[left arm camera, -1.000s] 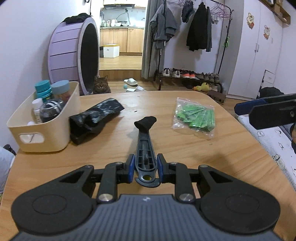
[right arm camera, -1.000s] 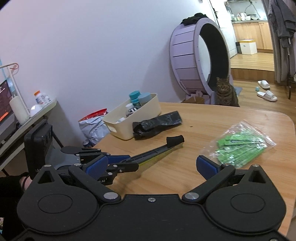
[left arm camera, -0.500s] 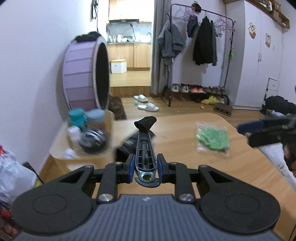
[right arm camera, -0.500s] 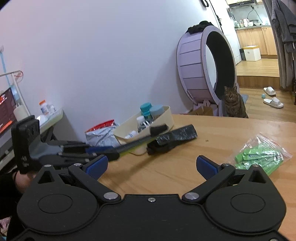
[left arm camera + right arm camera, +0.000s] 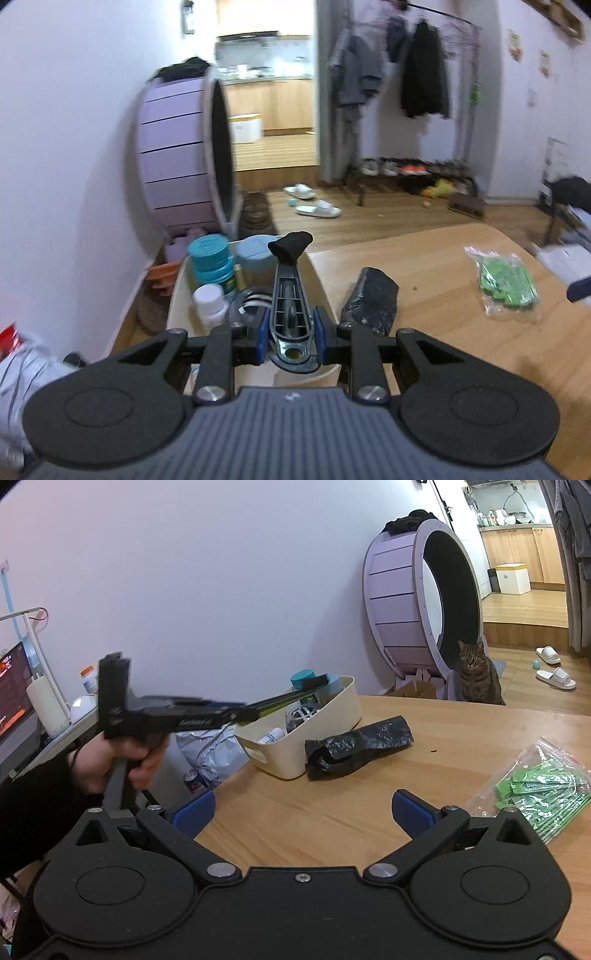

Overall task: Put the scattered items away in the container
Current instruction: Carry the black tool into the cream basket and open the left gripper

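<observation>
Now the left tongs (image 5: 289,332) are gripping the long tool (image 5: 290,295) by its end, holding it above the cream container (image 5: 325,731) near the surface's (image 5: 369,812) left edge, while the right tongs (image 5: 301,810) are standing wide and empty.

bin (image 5: 334,716): crowded at the far end by bottles (image 5: 212,258)
beside bin: black bag (image 5: 360,746) touches its wall
tabletop (image 5: 332,805): bare wood between black bag and green packets (image 5: 546,786)
</observation>
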`<state>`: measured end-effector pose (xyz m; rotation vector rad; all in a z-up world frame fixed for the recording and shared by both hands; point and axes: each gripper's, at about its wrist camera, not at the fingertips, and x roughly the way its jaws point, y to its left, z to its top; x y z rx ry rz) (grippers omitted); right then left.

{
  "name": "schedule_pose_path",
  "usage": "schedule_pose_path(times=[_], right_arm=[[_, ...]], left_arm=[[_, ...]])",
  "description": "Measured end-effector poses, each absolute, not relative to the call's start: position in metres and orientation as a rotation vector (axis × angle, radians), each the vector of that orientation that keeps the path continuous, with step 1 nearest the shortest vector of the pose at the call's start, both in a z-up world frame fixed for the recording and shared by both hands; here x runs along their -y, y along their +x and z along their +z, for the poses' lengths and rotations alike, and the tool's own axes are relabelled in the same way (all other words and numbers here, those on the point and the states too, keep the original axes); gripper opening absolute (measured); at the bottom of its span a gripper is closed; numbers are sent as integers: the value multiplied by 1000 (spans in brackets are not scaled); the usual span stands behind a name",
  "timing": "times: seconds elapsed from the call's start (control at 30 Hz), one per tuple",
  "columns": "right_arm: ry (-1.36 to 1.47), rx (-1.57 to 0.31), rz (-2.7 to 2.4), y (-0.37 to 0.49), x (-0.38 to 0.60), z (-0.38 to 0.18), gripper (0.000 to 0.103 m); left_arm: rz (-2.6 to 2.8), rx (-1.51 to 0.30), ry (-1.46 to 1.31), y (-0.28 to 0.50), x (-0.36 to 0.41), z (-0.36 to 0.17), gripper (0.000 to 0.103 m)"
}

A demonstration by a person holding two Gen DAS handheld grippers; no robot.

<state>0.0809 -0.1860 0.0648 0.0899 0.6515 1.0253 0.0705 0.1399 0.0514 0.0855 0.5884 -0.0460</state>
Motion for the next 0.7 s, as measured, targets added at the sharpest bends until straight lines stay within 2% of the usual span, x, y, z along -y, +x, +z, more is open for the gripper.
schedule_pose_path(times=[0.47, 0.7], right_arm=[[64, -689, 1026, 79, 181, 57, 103], [66, -684, 1026, 80, 181, 57, 103]], left_arm=[[-3, -720, 247, 103, -155, 35, 26], [28, -705, 218, 87, -158, 51, 30]])
